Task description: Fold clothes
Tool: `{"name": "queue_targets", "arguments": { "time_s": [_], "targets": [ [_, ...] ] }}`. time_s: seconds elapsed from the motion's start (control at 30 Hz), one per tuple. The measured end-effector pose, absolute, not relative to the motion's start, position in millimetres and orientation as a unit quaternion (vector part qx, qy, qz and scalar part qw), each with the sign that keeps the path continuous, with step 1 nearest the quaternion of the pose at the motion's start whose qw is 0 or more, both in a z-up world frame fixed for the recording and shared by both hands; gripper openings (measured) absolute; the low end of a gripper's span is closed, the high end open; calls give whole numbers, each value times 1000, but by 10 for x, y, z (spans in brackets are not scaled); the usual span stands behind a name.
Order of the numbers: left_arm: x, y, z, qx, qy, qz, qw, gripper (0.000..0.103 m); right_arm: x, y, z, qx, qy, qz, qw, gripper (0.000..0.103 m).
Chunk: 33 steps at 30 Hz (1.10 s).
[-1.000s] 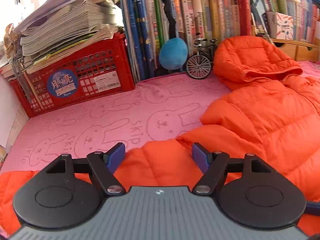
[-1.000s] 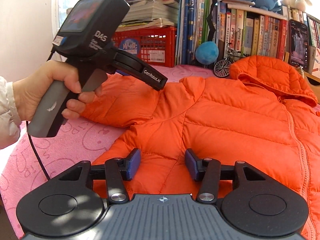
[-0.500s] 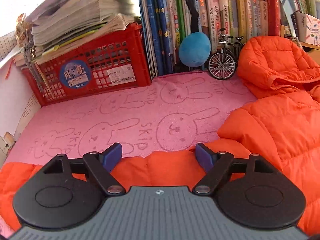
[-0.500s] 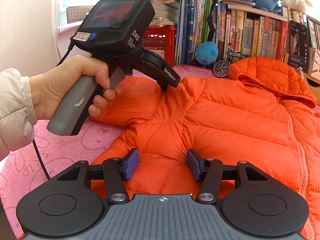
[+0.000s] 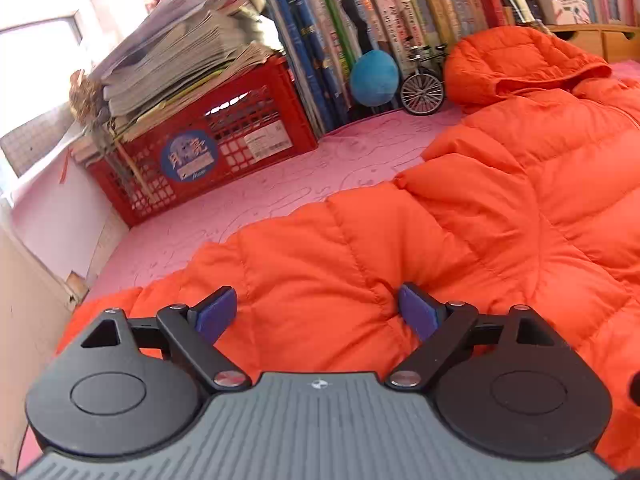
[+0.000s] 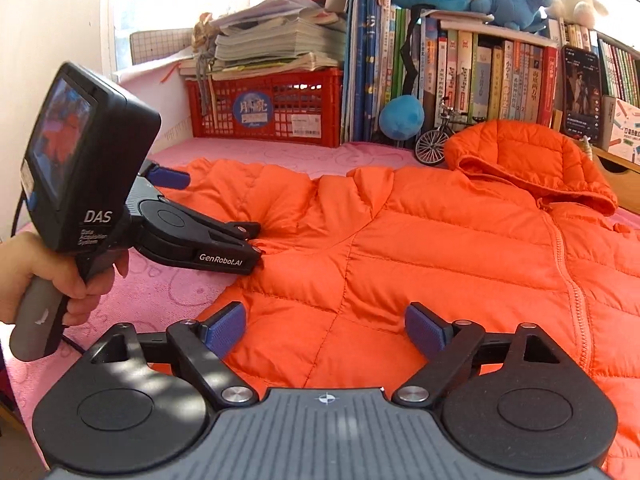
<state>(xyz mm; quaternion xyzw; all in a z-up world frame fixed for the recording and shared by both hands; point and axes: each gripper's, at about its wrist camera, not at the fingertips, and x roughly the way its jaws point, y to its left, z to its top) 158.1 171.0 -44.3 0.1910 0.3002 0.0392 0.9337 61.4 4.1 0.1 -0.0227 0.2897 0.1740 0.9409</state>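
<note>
the pink bunny-print cloth covers the whole surface, and the orange puffer jacket is lying flat on it, front up, hood towards the books. red crate of papers sits at the back. left gripper is spread wide, pads dug into the sleeve. right gripper is spread wide too, over the hem, gripping nothing. both have just been opening.

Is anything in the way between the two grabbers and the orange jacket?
Nothing visible is. The left gripper sits right on the sleeve of the orange jacket, and the right gripper is right over its lower part. Both stand open, having just been opening, with only jacket fabric between their pads.
</note>
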Motion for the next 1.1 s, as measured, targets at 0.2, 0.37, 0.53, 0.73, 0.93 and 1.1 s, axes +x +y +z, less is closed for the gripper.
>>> {"name": "queue_targets", "arguments": {
  "time_s": [0.2,0.37,0.53,0.73,0.93,1.1],
  "targets": [
    [1644,1997,-404,168,311,115,928,87,531,-820,171,-20,246,78,966,100],
    [1285,1684,-197,106,271,60,955,72,674,-1573,103,76,271,1,960,96],
    [1009,856,-177,117,250,-58,959,78,689,-1336,-18,3,278,62,958,92],
    [1091,775,-514,219,263,2,940,80,742,-1658,-231,-52,326,17,944,91],
    [967,940,-507,253,236,41,937,84,518,-2886,-254,17,330,-201,922,90],
    [859,866,-346,182,246,-21,952,83,212,-2927,-151,68,287,-170,940,89]
  ]
}}
